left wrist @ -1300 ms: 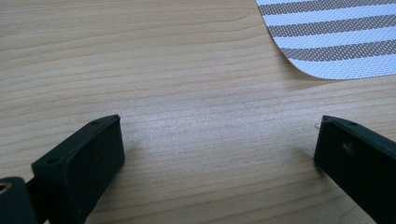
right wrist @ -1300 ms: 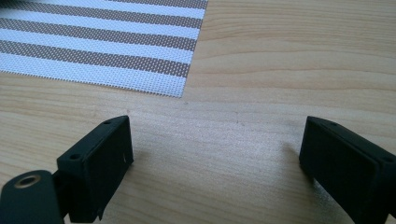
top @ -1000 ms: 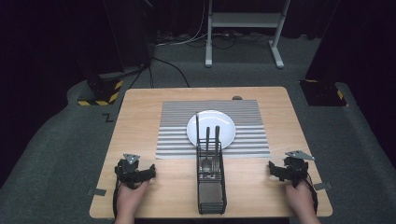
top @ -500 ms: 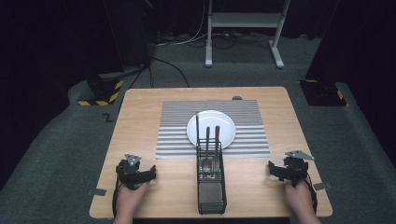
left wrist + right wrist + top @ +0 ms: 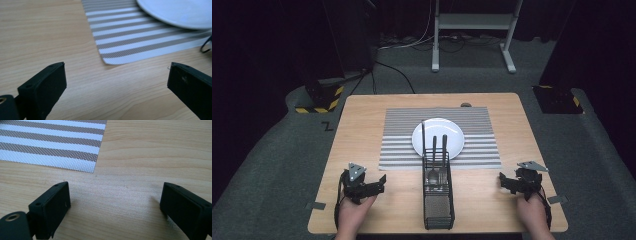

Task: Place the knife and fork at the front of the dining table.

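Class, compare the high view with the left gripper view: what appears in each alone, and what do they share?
High view alone: the black wire caddy with cutlery upright in it, both hands, the right gripper, and the floor around the table. Left gripper view alone: a close look along the left gripper, jaws wide apart over bare wood. Shared: wooden table, striped placemat, white plate.

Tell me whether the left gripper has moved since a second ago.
No. In the high view the left gripper sits at the same spot on the table, just off the near left corner of the striped mat.
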`<state>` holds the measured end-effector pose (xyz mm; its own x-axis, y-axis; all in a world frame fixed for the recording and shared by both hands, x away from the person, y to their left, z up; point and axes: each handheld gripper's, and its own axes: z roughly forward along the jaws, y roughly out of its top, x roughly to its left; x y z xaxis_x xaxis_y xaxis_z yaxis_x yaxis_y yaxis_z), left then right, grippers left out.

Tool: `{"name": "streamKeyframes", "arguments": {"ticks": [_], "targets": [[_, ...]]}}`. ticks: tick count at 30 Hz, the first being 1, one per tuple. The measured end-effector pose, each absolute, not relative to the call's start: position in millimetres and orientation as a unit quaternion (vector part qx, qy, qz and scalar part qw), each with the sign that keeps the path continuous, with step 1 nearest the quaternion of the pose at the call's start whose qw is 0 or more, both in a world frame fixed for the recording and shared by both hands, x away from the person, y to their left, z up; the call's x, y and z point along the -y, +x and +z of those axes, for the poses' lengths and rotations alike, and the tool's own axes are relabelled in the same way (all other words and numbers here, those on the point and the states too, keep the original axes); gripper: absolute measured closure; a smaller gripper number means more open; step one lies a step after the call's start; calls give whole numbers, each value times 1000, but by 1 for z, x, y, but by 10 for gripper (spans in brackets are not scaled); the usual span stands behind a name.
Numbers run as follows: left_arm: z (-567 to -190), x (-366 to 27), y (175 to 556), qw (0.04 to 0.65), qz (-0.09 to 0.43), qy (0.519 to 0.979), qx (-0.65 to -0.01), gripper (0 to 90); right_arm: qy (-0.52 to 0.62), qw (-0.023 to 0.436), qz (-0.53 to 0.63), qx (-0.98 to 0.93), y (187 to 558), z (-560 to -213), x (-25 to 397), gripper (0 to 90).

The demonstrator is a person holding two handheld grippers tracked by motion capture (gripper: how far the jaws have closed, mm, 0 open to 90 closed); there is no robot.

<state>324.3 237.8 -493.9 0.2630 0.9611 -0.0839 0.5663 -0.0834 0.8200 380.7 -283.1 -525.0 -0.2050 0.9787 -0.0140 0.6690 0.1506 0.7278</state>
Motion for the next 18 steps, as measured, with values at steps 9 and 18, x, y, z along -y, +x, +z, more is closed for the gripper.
{"name": "streamKeyframes", "arguments": {"ticks": [9, 18], "targets": [[-489, -220, 323, 407, 255, 704, -523, 24, 578, 256, 303, -713, 380, -525, 283, 92], [-472, -208, 328, 439, 237, 699, -512, 27, 579, 255, 304, -713, 380, -525, 282, 94]]}}
